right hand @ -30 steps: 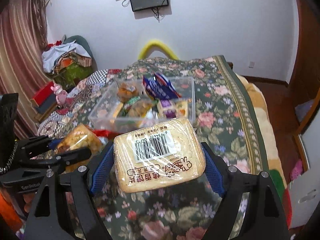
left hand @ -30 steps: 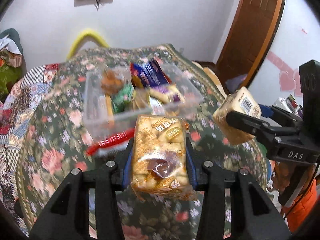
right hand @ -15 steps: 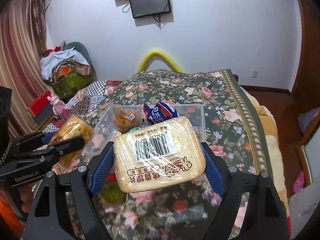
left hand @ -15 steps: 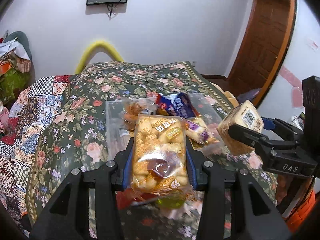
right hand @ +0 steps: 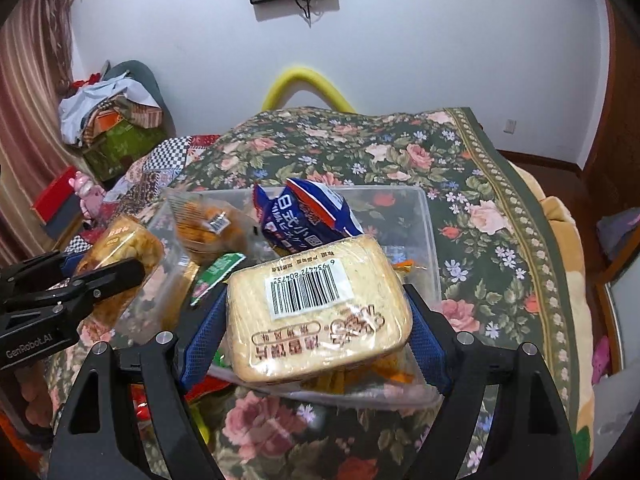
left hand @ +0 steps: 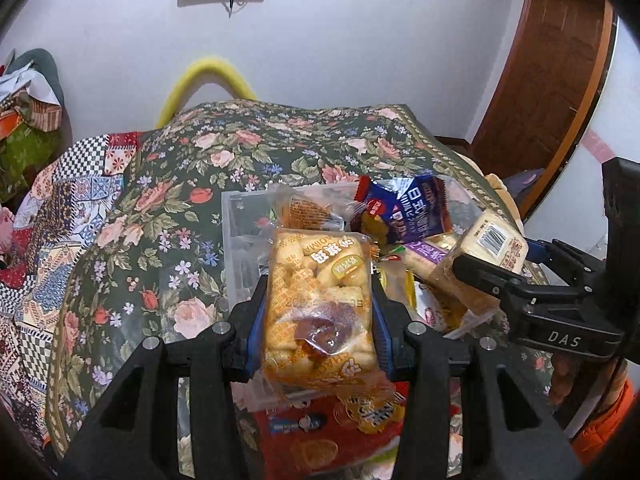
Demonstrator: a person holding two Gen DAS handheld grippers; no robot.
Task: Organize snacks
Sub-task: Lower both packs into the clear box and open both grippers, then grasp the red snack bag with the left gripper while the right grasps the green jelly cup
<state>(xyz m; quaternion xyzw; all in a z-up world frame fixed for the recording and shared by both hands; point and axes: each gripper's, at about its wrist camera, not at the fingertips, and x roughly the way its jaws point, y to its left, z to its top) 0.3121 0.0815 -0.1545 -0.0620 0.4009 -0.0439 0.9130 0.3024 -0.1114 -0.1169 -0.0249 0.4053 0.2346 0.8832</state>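
Observation:
My left gripper (left hand: 318,320) is shut on an orange pack of small pastries (left hand: 320,300), held above the near edge of a clear plastic bin (left hand: 240,216). My right gripper (right hand: 316,316) is shut on a wrapped pale bread slab with a barcode (right hand: 316,308), held over the bin's near right part (right hand: 428,232). The bin holds several snacks, among them a blue packet (left hand: 408,208) (right hand: 304,216) and an orange bag (right hand: 204,224). Each gripper shows in the other's view: the right (left hand: 496,276), the left (right hand: 120,268).
The bin sits on a floral bedspread (left hand: 200,184). Red and orange snack packets (left hand: 320,424) lie on the bed below the left gripper. A yellow curved bar (left hand: 208,76) stands at the bed's far end. A wooden door (left hand: 552,80) is at the right.
Both grippers have moved forward and up over the bin with their packs held. The bin now lies closer beneath them, and loose red packets show under the left gripper.

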